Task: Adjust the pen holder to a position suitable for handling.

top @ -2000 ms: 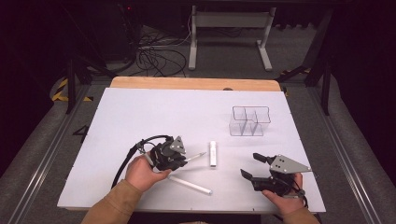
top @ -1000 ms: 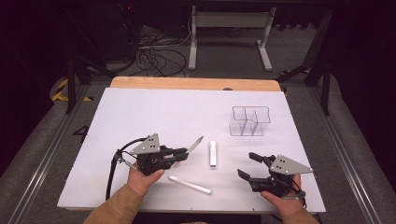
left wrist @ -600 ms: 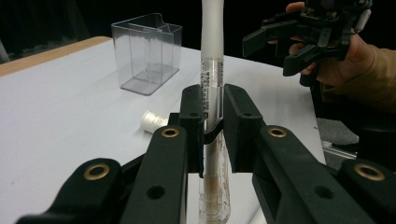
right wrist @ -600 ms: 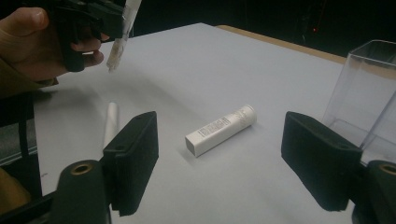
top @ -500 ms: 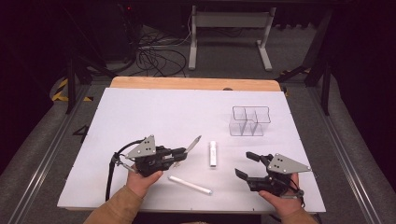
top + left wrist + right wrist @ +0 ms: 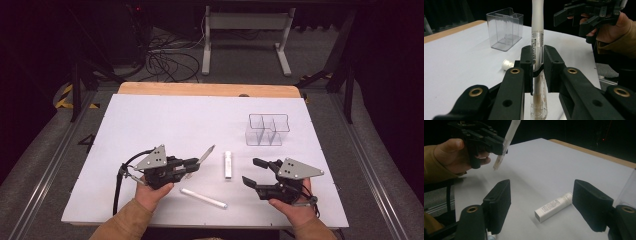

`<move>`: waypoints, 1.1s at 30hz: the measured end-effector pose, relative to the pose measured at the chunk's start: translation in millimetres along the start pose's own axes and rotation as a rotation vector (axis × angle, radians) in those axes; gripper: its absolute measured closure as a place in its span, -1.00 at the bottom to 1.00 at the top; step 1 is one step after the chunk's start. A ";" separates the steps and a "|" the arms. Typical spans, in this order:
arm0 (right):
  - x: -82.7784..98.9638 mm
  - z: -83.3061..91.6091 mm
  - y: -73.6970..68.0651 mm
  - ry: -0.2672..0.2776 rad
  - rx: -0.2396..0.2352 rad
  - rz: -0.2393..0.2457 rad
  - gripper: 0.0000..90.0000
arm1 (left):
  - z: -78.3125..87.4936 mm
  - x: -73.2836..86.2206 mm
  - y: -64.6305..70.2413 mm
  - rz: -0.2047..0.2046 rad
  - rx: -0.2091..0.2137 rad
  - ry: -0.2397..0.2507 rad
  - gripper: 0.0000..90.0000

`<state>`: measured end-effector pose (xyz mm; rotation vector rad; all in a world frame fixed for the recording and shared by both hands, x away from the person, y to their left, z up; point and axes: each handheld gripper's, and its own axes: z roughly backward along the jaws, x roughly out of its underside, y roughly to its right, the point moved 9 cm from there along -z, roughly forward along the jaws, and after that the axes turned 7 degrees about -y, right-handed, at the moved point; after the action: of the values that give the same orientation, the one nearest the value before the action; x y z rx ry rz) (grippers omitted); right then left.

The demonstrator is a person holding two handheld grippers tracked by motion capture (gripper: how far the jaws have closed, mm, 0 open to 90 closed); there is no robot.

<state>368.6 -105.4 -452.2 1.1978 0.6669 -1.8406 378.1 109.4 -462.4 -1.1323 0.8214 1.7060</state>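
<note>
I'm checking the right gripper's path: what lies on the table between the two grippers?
In the high view, a small white tube lies between the left gripper, shut on a pen, and the open right gripper.

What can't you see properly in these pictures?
- Pen: its top is cut off by the left gripper view's upper edge; the left gripper covers part of its middle.
- White tube: print too small to read in the right gripper view.
- Clear box: cut off by that view's right edge.
</note>
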 end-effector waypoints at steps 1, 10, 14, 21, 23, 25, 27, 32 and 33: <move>-1.7 -1.9 -0.7 -0.002 -0.003 0.003 -0.29 | -0.1 0.0 0.1 0.000 0.000 0.000 0.76; -18.5 -16.3 -8.0 0.002 -0.036 0.017 -0.28 | -0.2 0.2 0.5 -0.005 -0.002 -0.005 0.76; -25.1 -22.8 -10.7 0.001 -0.048 0.021 -0.26 | -0.9 0.2 1.1 -0.008 -0.001 -0.004 0.76; -32.1 -32.3 -14.0 -0.003 -0.061 0.027 -0.23 | -1.3 0.0 1.6 -0.010 0.000 -0.002 0.76; -34.2 -35.2 -15.0 -0.004 -0.062 0.031 -0.22 | -1.3 0.2 1.7 -0.012 0.000 -0.005 0.76; -35.7 -37.5 -16.0 -0.006 -0.065 0.034 -0.21 | -1.5 0.3 1.4 -0.017 -0.002 -0.007 0.76; -37.5 -40.3 -17.2 -0.008 -0.069 0.033 -0.20 | -2.0 0.4 1.7 -0.019 -0.003 -0.006 0.76; -41.8 -48.6 -20.8 -0.014 -0.083 0.039 -0.18 | -2.5 0.5 2.4 -0.019 -0.001 -0.006 0.76; -42.5 -50.2 -21.4 -0.016 -0.085 0.039 -0.18 | -2.5 0.5 2.4 -0.019 -0.001 -0.007 0.76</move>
<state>383.3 -40.3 -433.9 1.1319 0.7009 -1.7706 376.6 106.4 -463.6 -1.1311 0.8028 1.6937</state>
